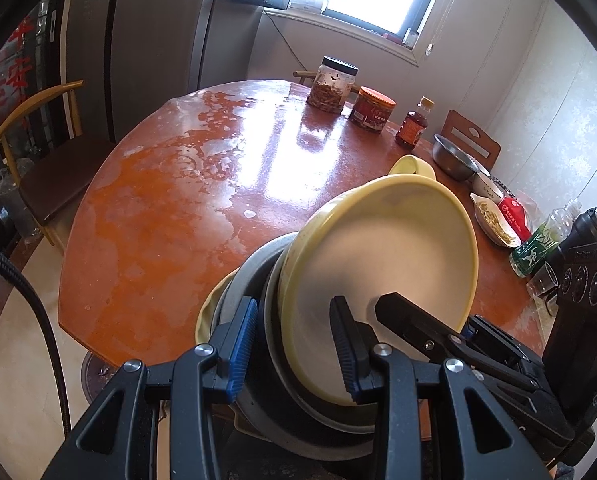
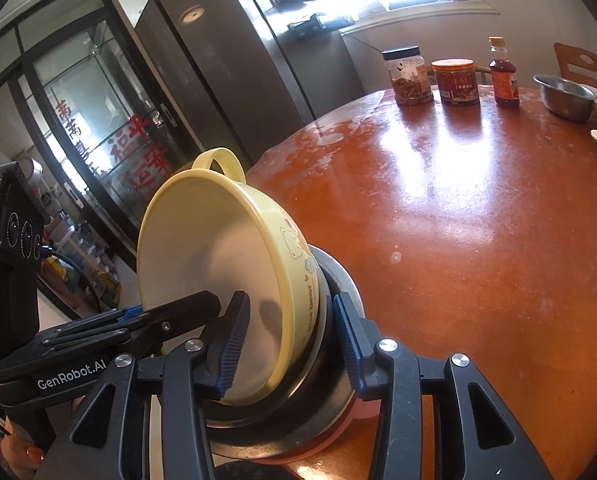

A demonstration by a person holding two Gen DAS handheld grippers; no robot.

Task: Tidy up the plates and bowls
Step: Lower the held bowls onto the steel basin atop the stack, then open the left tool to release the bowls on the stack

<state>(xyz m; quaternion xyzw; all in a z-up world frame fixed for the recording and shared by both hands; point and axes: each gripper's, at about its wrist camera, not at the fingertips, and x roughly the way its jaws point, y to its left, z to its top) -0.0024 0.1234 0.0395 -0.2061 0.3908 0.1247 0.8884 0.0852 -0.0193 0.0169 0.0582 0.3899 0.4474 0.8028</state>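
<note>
A stack of dishes is held tilted on edge over the near rim of the red round table (image 1: 170,184). On top is a yellow bowl (image 1: 386,248) with a loop handle and a bear print; under it sit grey metal dishes (image 1: 258,280). My left gripper (image 1: 294,344) is shut on the near edge of the stack, one finger inside the yellow bowl, one behind the grey dishes. My right gripper (image 2: 288,344) is shut on the same stack from the other side, around the yellow bowl (image 2: 214,240) and the grey dishes (image 2: 330,280). Each gripper shows in the other's view.
At the table's (image 2: 478,220) far side stand a dark-lidded jar (image 1: 332,84), a red jar (image 1: 372,109) and a sauce bottle (image 1: 412,124). A steel bowl (image 1: 454,158), a white bowl, a plate of food (image 1: 494,220) and a green bottle (image 1: 536,246) line the right edge. A chair (image 1: 46,168) stands left.
</note>
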